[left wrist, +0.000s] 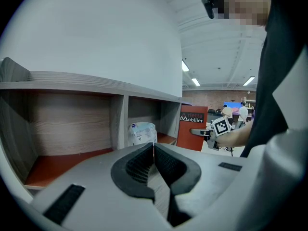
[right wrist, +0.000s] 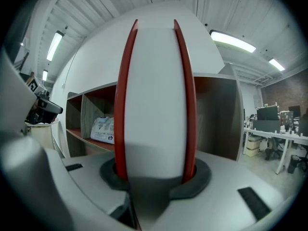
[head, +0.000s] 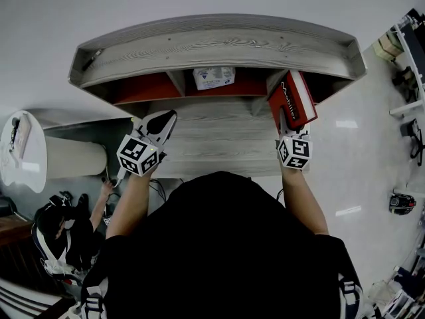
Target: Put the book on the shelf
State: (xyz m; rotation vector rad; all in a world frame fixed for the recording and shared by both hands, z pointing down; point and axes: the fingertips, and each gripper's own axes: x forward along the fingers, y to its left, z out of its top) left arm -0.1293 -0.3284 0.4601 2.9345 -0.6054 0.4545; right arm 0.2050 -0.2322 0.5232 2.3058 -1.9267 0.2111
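Observation:
A red book (head: 293, 100) with white page edges (right wrist: 155, 105) stands upright in front of the shelf's right compartment (head: 319, 85). My right gripper (head: 287, 121) is shut on the book's lower end, and its jaws clamp both red covers (right wrist: 155, 176). The grey wooden shelf (head: 219, 45) has red compartment floors. To the left, my left gripper (head: 167, 119) hovers over the desk surface in front of the shelf, shut with nothing in it (left wrist: 153, 150). In the left gripper view the book (left wrist: 192, 128) and the right gripper (left wrist: 211, 129) show at the right.
A white packet (head: 214, 77) sits in the middle compartment, also seen as the packet (left wrist: 142, 133) and the packet (right wrist: 103, 129). The left compartment (left wrist: 67, 143) holds nothing. A person (head: 73, 224) sits low at the left. Desks and chairs (right wrist: 274, 138) stand to the right.

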